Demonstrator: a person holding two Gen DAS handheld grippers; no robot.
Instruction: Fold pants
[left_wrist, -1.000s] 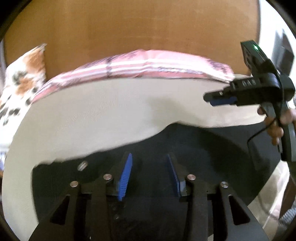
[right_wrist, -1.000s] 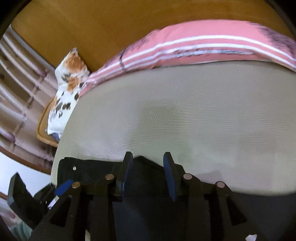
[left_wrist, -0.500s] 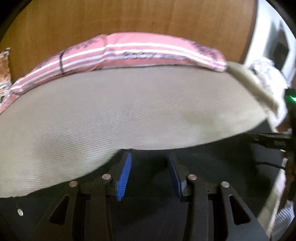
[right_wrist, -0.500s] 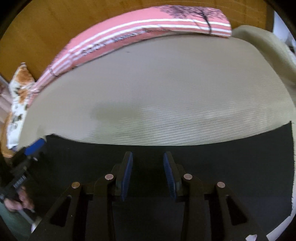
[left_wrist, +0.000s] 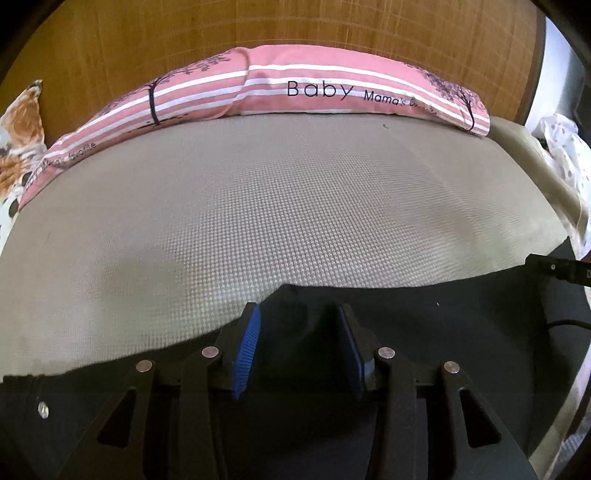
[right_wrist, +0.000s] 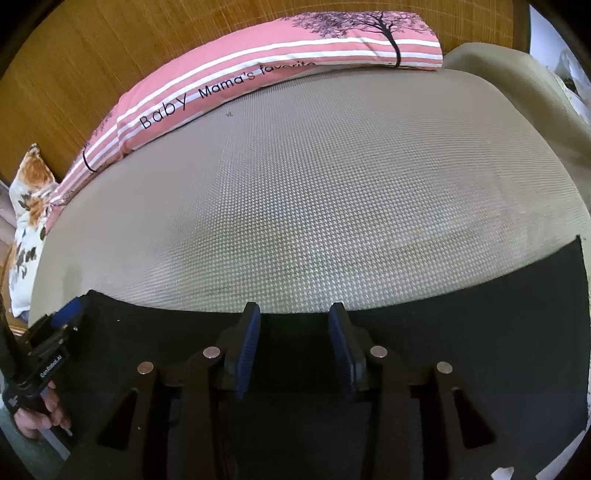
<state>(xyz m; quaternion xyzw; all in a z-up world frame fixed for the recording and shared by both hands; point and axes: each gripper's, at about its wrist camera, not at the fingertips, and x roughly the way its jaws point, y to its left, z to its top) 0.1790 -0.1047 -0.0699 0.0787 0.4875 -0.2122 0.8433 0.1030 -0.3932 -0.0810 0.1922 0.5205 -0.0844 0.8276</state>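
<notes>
Now both claws—left (left_wrist: 299, 343), right (right_wrist: 293, 345)—spread over the pants (right_wrist: 461, 332) at 6 o'clock, should pinch the edge evenly on the bed (right_wrist: 332, 184).

Left gripper (left_wrist: 299, 321): jaws parted, blue pads (left_wrist: 248, 349) facing each other across a clear gap, pointed forward and low. Right gripper (right_wrist: 293, 319): jaws likewise parted, level, pointed forward. The person's left hand (right_wrist: 38, 417) wraps the left gripper's handle, fingers curled.
</notes>
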